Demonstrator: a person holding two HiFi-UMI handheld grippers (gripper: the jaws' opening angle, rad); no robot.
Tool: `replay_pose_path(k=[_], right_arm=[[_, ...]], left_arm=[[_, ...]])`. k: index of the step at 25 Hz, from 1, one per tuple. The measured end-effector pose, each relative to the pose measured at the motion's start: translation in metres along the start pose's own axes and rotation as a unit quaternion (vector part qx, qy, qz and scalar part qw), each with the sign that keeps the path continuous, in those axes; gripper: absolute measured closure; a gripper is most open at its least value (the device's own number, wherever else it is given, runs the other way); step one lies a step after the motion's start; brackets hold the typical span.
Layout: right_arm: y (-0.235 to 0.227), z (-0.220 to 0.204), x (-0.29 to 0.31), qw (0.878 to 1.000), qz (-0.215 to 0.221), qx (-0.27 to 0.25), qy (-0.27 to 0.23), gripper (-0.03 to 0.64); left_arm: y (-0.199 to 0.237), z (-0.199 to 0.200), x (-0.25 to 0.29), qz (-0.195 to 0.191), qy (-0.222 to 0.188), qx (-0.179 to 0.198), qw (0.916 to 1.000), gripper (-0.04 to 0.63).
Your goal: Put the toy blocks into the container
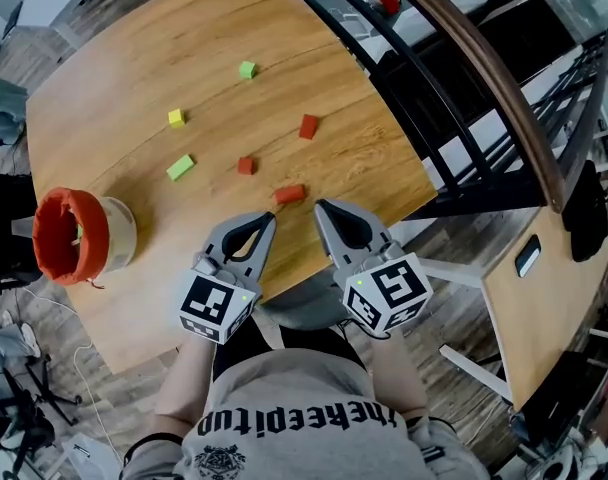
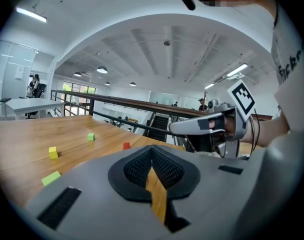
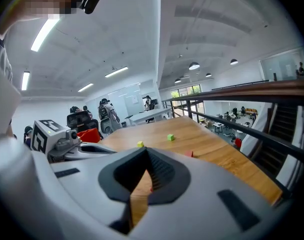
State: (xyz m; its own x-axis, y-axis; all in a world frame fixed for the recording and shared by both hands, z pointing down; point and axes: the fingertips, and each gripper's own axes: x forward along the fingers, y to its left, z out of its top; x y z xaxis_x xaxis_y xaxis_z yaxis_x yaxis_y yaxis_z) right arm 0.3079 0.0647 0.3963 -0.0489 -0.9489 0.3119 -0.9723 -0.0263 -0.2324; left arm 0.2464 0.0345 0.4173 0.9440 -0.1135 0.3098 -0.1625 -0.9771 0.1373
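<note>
Both grippers hang over the near edge of the worktop [image 1: 134,78], to the right of the container [image 1: 120,232]. The left gripper [image 1: 268,220] and the right gripper [image 1: 322,208] each have their fingers pressed together, holding nothing. The blocks lie loose, all outside the container: a lime block [image 1: 180,167] nearest it, a yellow block [image 1: 176,118] and a green block [image 1: 247,69] beyond, and three red blocks [image 1: 290,194] furthest to its right

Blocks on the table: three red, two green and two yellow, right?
Almost. The head view shows only one yellow block on the table, not two. The three red blocks and two green blocks are as you said.
</note>
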Motion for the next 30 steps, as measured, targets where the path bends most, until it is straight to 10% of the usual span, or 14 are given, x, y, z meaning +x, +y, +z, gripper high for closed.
replay_pose_path(k=[16, 30], right_arm=[[-0.011, -0.026, 0.011, 0.999, 0.018, 0.025, 0.024, 0.606], [-0.025, -0.040, 0.012, 0.998, 0.003, 0.043, 0.036, 0.606]], left_arm=[[0.018, -0.042, 0.045, -0.009, 0.076, 0.001, 0.9971, 0.578], [0.032, -0.091, 0.075, -0.040, 0.158, 0.019, 0.9865, 0.415]])
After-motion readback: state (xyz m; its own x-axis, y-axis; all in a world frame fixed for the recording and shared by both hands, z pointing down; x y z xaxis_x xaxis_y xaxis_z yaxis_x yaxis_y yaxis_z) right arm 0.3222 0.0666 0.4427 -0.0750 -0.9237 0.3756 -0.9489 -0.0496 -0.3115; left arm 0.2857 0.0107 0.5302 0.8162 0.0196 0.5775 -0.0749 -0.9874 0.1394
